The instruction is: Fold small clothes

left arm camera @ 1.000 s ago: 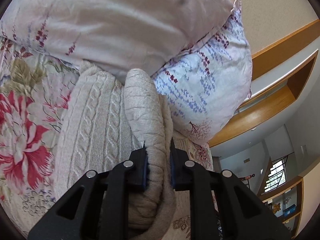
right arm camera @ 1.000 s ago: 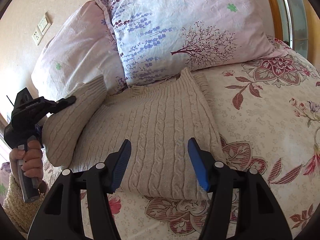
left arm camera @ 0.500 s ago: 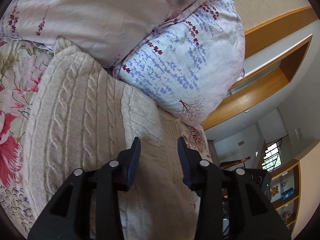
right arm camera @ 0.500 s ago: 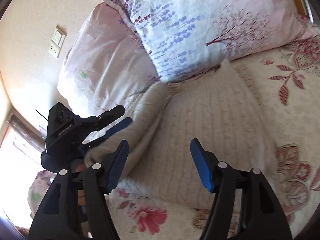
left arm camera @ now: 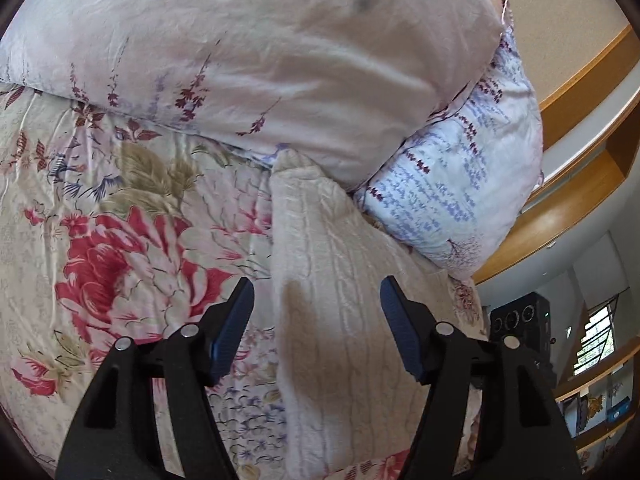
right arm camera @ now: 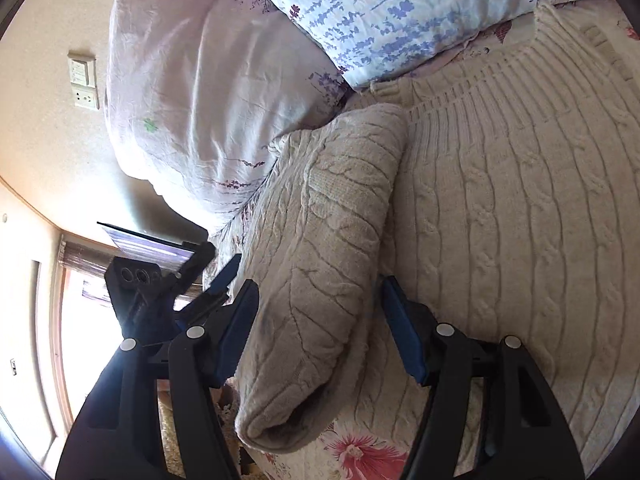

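Observation:
A cream cable-knit sweater (right arm camera: 520,200) lies flat on the flowered bedspread (left arm camera: 120,260), its top against the pillows. One sleeve (right arm camera: 328,240) is folded along the sweater's left side. My right gripper (right arm camera: 318,320) hangs over that sleeve, open, with the sleeve between its blue pads and not pinched. My left gripper (left arm camera: 316,320) is over the sweater's (left arm camera: 332,280) left edge. Its jaws are opening and the knit below them is not gripped. In the right wrist view the left gripper (right arm camera: 216,266) shows at the bed's left side. The right gripper's black body (left arm camera: 520,328) appears at the right in the left wrist view.
A pale pink pillow (left arm camera: 260,60) and a blue-flowered pillow (left arm camera: 452,184) lean at the head of the bed, touching the sweater. A wooden ledge (left arm camera: 580,184) runs behind them. A wall switch and socket (right arm camera: 84,84) and a bright window (right arm camera: 80,340) are at the left.
My left gripper let go of the sleeve, opened wide and drew back toward the bed's left side. The sleeve now lies on the sweater. My right gripper swung left over the sleeve.

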Action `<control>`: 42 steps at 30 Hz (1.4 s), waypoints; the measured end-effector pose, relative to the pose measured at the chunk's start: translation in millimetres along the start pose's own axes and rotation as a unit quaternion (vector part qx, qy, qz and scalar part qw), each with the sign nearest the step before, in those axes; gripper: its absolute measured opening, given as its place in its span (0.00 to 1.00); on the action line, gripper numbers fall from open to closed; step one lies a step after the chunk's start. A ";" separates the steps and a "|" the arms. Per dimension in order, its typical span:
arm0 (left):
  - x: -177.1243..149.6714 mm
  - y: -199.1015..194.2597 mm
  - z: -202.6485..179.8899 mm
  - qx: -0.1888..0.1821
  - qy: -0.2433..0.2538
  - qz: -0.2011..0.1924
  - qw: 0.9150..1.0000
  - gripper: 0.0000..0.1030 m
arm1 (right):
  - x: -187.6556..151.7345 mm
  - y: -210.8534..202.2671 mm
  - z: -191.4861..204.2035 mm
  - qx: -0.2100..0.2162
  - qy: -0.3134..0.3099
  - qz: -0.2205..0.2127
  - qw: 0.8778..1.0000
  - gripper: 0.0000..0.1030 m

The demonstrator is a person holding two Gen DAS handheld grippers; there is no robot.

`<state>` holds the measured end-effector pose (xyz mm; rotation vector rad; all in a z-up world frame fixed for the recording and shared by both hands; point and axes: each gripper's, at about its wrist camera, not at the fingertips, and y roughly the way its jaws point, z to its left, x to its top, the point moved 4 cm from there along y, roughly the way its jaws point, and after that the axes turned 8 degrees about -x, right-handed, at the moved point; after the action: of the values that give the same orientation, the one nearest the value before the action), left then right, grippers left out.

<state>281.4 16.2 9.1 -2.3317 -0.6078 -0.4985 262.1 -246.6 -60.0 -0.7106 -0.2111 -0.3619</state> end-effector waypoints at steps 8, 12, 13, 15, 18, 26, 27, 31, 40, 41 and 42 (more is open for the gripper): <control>-12.5 17.3 10.8 -0.002 0.000 0.037 0.999 0.64 | 15.9 20.9 0.3 -0.019 0.008 -0.007 1.000 0.24; -14.6 15.0 7.1 -0.004 0.005 0.039 0.999 0.69 | 17.6 18.7 6.8 -0.039 -0.028 -0.039 0.998 0.18; -14.8 13.4 6.7 -0.005 0.005 0.037 0.999 0.70 | 17.3 13.6 12.1 -0.049 -0.046 -0.052 0.996 0.17; -14.9 10.7 5.4 -0.009 0.003 0.034 0.999 0.71 | 18.6 0.0 22.8 -0.060 -0.074 -0.079 0.992 0.17; -15.5 8.7 2.7 -0.017 -0.001 0.034 0.999 0.72 | 21.7 -24.4 37.8 -0.093 -0.114 -0.119 0.982 0.16; -27.1 19.1 -15.2 -0.040 0.013 0.054 0.998 0.73 | 24.2 -77.5 24.6 -0.205 -0.160 -0.170 0.950 0.16; -29.4 21.7 -17.8 -0.043 0.014 0.059 0.997 0.73 | 23.7 -82.3 17.2 -0.221 -0.159 -0.171 0.947 0.16; -38.6 32.6 -27.5 -0.051 0.024 0.078 0.995 0.73 | 20.1 -95.2 -13.0 -0.277 -0.152 -0.163 0.935 0.16; -56.8 53.1 -39.5 -0.054 0.033 0.112 0.992 0.73 | 7.1 -100.7 -29.5 -0.341 -0.180 -0.144 0.911 0.16; -58.3 54.0 -39.9 -0.054 0.035 0.113 0.991 0.73 | 6.4 -105.4 -19.4 -0.340 -0.197 -0.169 0.904 0.16; -59.5 55.0 -40.5 -0.054 0.038 0.115 0.991 0.73 | 3.8 -113.5 -5.1 -0.334 -0.223 -0.205 0.893 0.16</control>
<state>255.1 -65.6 -19.9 -2.4328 -0.2783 -0.5194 221.3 -330.4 5.1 -1.4396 -0.7014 -0.6886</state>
